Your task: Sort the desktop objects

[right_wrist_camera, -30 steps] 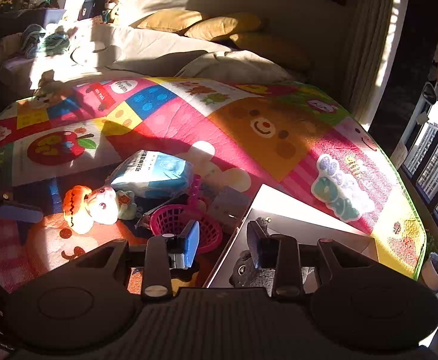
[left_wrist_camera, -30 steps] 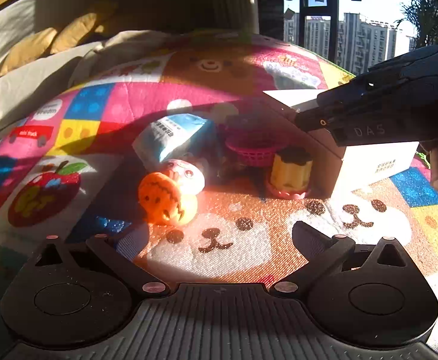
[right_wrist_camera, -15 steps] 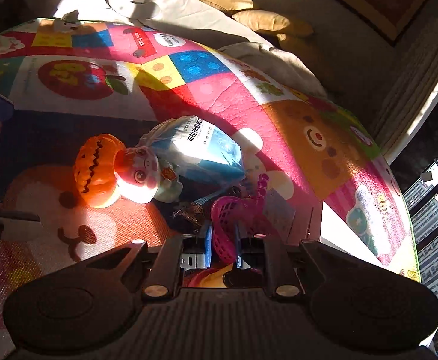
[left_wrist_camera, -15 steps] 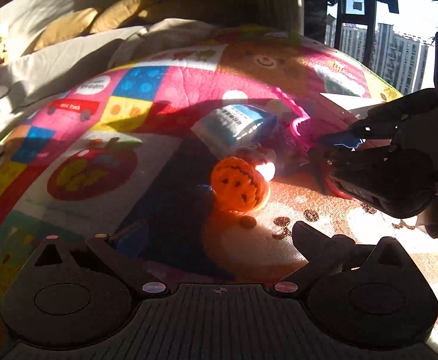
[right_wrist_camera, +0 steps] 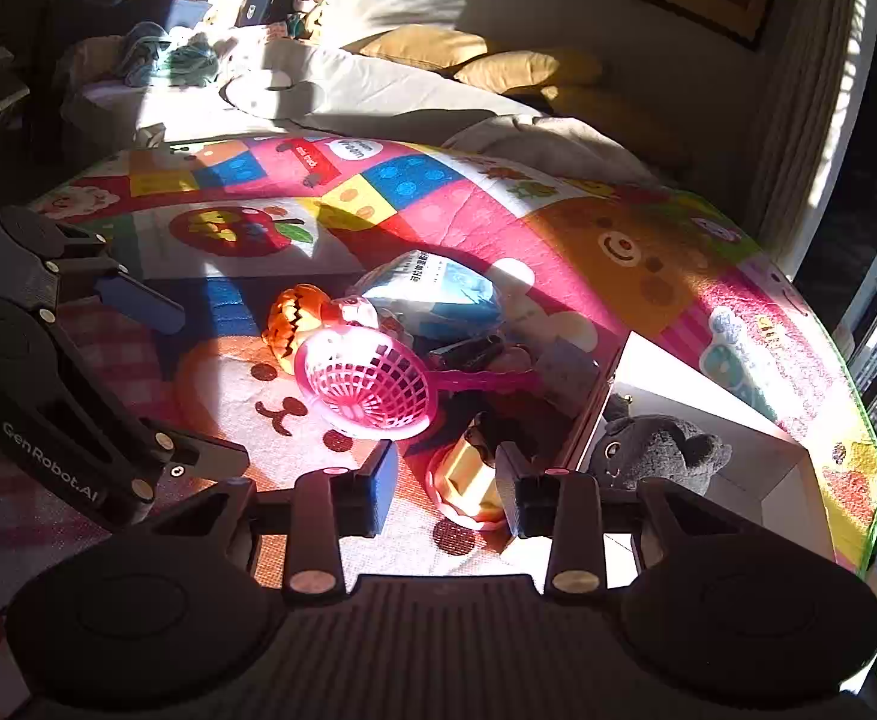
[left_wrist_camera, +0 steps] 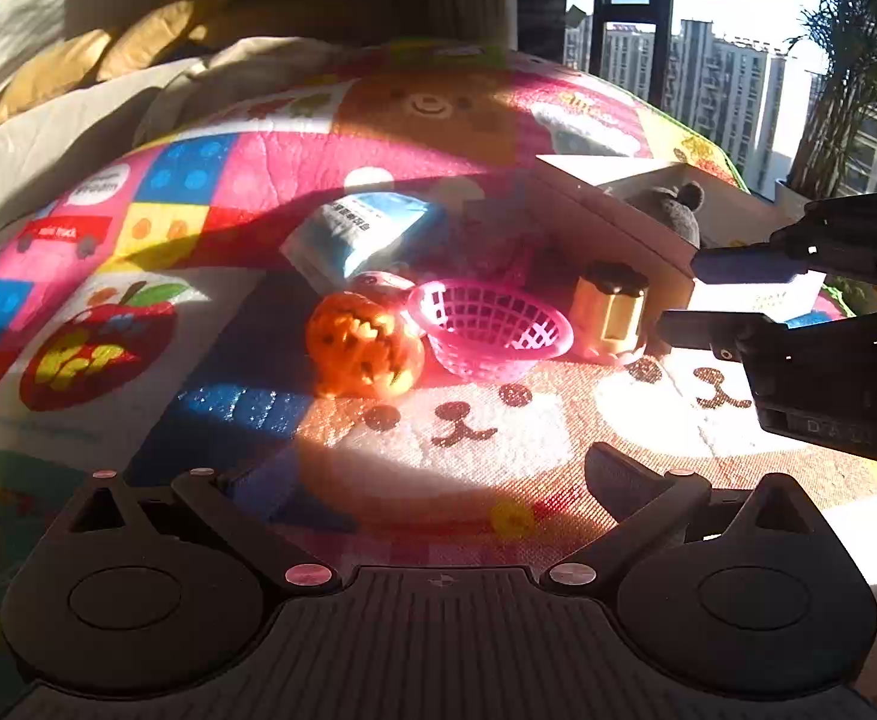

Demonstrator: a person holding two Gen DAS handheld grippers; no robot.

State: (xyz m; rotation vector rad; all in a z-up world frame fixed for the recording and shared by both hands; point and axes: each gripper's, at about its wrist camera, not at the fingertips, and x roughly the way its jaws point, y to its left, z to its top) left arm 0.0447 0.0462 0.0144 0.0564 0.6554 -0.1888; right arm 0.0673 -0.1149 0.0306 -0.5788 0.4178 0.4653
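Note:
A pink mesh basket (left_wrist_camera: 492, 330) (right_wrist_camera: 366, 387) lies tilted on the play mat beside an orange pumpkin toy (left_wrist_camera: 363, 354) (right_wrist_camera: 291, 318). My right gripper (right_wrist_camera: 444, 477) (left_wrist_camera: 696, 294) has its jaws opening. A yellow pudding toy (right_wrist_camera: 468, 480) (left_wrist_camera: 609, 309) stands between and just past its fingers, and the pads do not press on it. A blue-white packet (left_wrist_camera: 366, 228) (right_wrist_camera: 432, 294) and a small doll (right_wrist_camera: 357, 312) lie behind the pumpkin. My left gripper (left_wrist_camera: 420, 474) (right_wrist_camera: 180, 378) hangs open and empty in front of the toys.
A white box (right_wrist_camera: 756, 468) (left_wrist_camera: 612, 222) stands at the right and holds a grey plush (right_wrist_camera: 654, 450) (left_wrist_camera: 672, 210). The colourful mat (left_wrist_camera: 210, 192) covers the surface. Cushions and bedding lie behind it, with a window to the right.
The right gripper was shut on the pink basket, carried it from beside the box to next to the pumpkin, and has let go. It now sits lower, at the pudding toy.

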